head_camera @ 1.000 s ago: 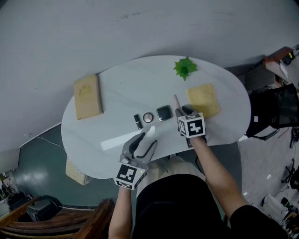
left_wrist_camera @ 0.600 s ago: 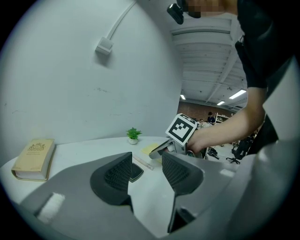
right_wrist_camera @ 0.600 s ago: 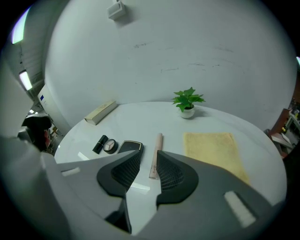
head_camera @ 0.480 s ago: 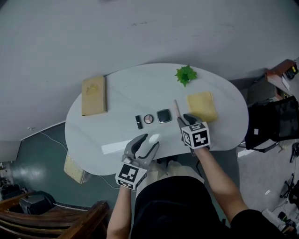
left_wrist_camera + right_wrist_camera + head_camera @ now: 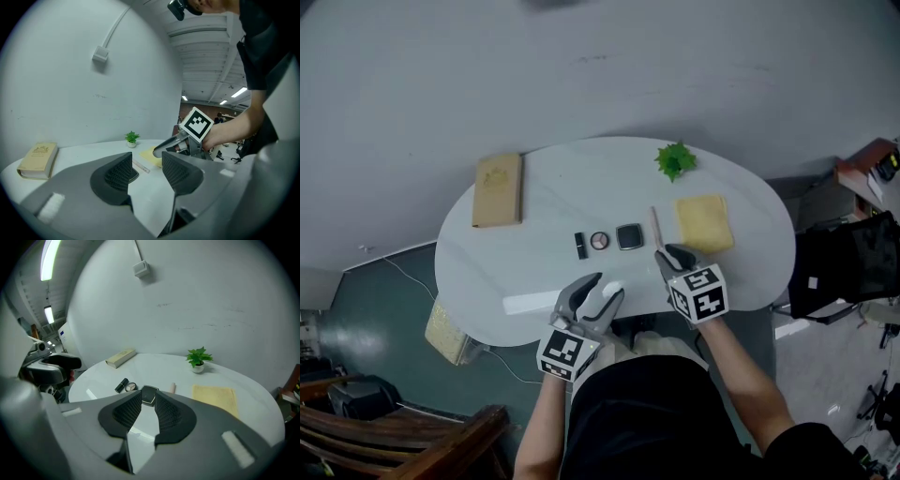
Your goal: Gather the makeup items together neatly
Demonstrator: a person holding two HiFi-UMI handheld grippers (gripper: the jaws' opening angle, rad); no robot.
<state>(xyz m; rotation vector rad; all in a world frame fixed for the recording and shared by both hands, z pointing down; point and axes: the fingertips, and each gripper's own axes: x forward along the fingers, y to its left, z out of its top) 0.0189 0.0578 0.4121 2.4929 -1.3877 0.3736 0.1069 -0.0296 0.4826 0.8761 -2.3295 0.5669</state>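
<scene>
The right gripper (image 5: 148,414) hangs over the near part of the white table (image 5: 487,272), its jaws drawn narrow with nothing between them (they have just been closing). Just beyond its tips lies the square compact (image 5: 149,395). The round compact (image 5: 131,386) and the black lipstick (image 5: 122,385) continue the row to that gripper's left, close together. The pink stick (image 5: 172,388) lies just to the right of the square compact. The left gripper (image 5: 146,171) is held near the table's front edge, jaws moderately apart and empty, with the row of makeup ahead of it, well clear of its tips.
</scene>
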